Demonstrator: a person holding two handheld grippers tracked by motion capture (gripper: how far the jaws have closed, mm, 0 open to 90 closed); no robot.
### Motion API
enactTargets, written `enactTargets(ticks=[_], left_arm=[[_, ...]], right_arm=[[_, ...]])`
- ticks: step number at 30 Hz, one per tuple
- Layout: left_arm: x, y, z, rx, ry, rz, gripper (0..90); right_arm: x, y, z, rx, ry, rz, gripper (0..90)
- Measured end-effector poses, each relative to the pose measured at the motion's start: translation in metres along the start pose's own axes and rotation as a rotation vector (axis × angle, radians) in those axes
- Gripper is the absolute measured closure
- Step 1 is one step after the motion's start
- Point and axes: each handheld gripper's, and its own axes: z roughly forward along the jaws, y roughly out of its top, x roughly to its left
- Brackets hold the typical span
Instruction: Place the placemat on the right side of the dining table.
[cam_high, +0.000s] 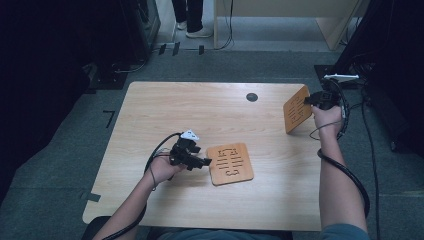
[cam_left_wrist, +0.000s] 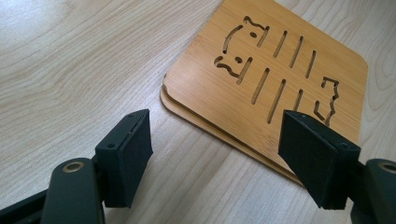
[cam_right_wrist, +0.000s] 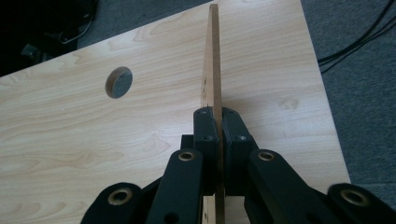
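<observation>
- The table (cam_high: 150, 120) carries everything; its round cable hole (cam_high: 252, 97) is my landmark.
- A stack of two bamboo trivets (cam_high: 230, 163) lies flat, well in front of the hole, probably as the pile to collect.
- A third trivet (cam_high: 297, 109) stands on edge, right of the hole, lifted so it can be carried.
- The right gripper (cam_right_wrist: 217, 122) is clamped on its edge.
- The left gripper (cam_left_wrist: 217, 154), jaws apart, waits at the stack's corner, perhaps to steady it.

Left gripper (cam_high: 202, 161) rests low with jaws apart; right gripper (cam_high: 311, 101), arm outstretched, is clamped tight.
</observation>
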Motion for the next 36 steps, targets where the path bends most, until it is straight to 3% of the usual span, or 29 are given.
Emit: enactTargets(ticks=[7, 13, 16, 25, 28, 36], left_arm=[[0.0, 0.0, 0.001, 0.003, 0.0, 0.002, 24.9], [0.0, 0.0, 0.001, 0.005, -0.001, 0.005, 25.0], [0.0, 0.0, 0.002, 0.005, 0.0, 0.006, 24.9], [0.0, 0.001, 0.002, 0.005, 0.0, 0.006, 24.9], [0.0, 0.001, 0.002, 0.005, 0.0, 0.006, 24.9], [0.0, 0.001, 0.003, 0.005, -0.001, 0.006, 24.9]], right_arm=[[-0.003, -0.001, 0.009, 0.011, 0.018, 0.005, 83.8], [-0.015, -0.005, 0.014, 0.021, 0.077, 0.077, 83.4], [-0.018, -0.006, 0.015, 0.02, 0.068, 0.077, 82.2], [-0.017, -0.007, 0.016, 0.031, 0.034, 0.026, 78.0], [-0.017, -0.007, 0.017, 0.032, 0.043, 0.023, 74.7], [-0.017, -0.008, 0.02, 0.042, 0.02, -0.005, 78.6]])
